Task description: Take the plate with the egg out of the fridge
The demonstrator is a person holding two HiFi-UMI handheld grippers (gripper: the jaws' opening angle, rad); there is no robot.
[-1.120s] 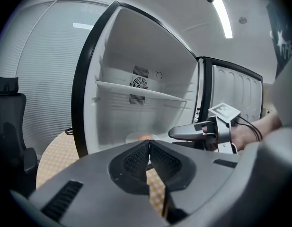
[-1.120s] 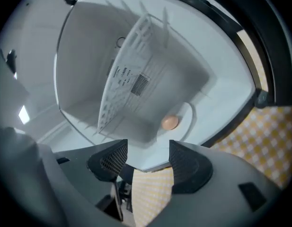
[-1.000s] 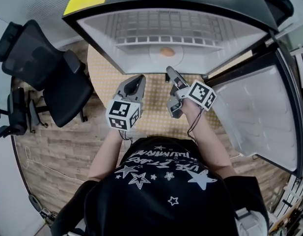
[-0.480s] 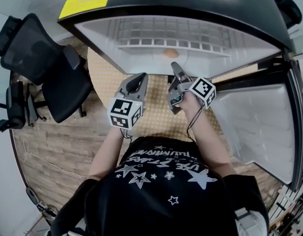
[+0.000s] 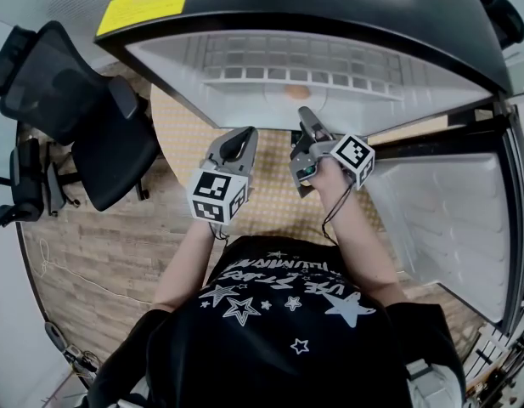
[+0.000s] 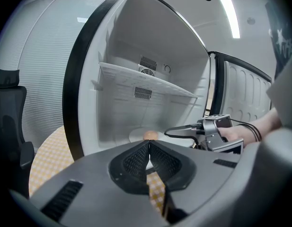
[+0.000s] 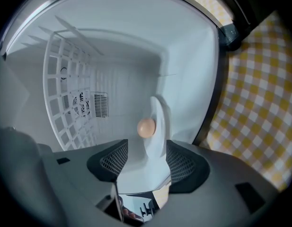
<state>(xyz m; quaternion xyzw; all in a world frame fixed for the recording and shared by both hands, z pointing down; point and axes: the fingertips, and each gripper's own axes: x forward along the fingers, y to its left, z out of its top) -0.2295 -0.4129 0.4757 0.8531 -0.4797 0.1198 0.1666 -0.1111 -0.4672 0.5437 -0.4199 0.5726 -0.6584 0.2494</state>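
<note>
Noted right tongs (image 7: 146, 148) released, plate (image 7: 161, 126) rim apparently at the gap's mouth; left tongs (image 6: 146, 148) clenched on nothing. Advance squarely, pinch rim clear of egg (image 7: 146, 127), keep level.

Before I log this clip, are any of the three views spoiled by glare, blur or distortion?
Head view: heavy fisheye bows the fridge edges, the egg tiny but clear. Left gripper view: ceiling light flares at top, corners vignetted. Right gripper view: rolled sideways, plate and egg slightly soft, evenly lit.
</note>
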